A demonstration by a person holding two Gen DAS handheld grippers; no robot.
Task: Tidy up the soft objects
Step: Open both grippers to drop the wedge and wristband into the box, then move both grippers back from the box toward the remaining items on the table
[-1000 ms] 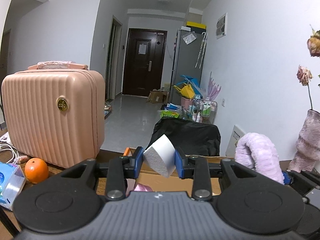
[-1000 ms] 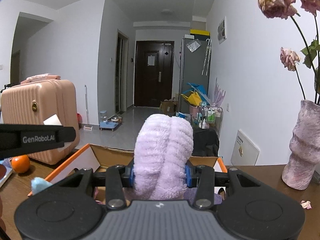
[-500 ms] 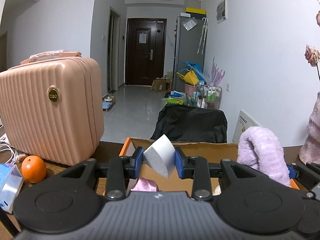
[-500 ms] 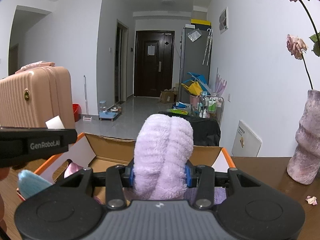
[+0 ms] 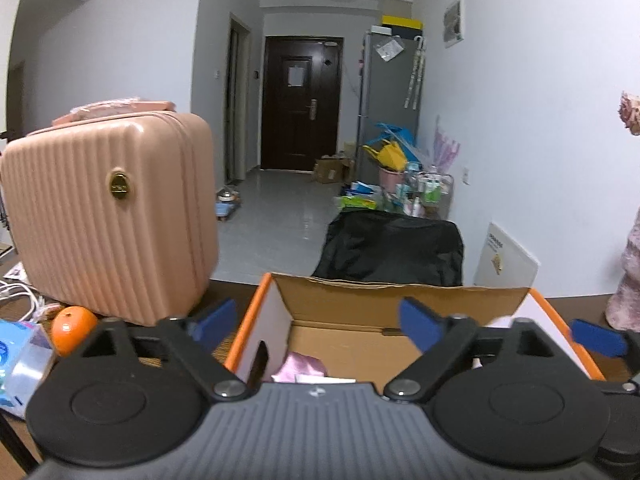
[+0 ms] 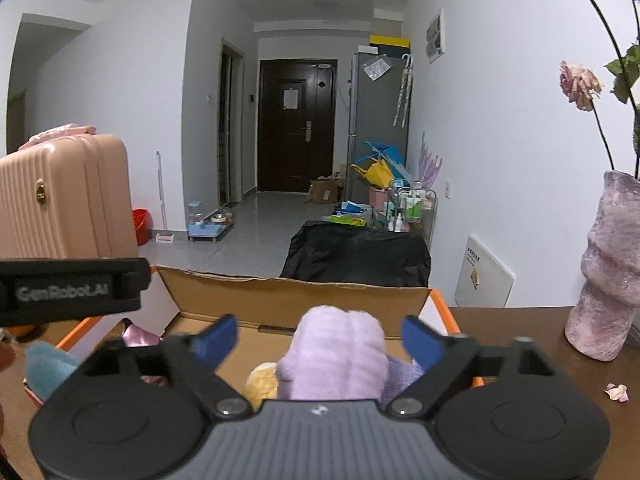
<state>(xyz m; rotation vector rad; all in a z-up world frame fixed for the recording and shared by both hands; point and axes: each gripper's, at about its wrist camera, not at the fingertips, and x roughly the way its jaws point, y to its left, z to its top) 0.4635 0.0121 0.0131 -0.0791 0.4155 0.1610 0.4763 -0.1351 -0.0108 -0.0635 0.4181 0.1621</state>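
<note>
Fluffy lilac towel roll [image 6: 334, 354] inside orange-edged cardboard box [image 6: 288, 296], between right gripper [image 6: 318, 338] pads.
Both tongs opening wide; left gripper [image 5: 318, 320] empty above box's left side, touching nothing.

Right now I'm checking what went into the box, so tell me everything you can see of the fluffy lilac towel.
The lilac towel is a plush, ribbed terry bundle, folded into a soft hump with a crease down its middle. It sits inside the cardboard box near the front, leaning on a yellow plush item and a purple cloth. The right gripper is opening around it; its blue pads stand clear of the towel.
</note>
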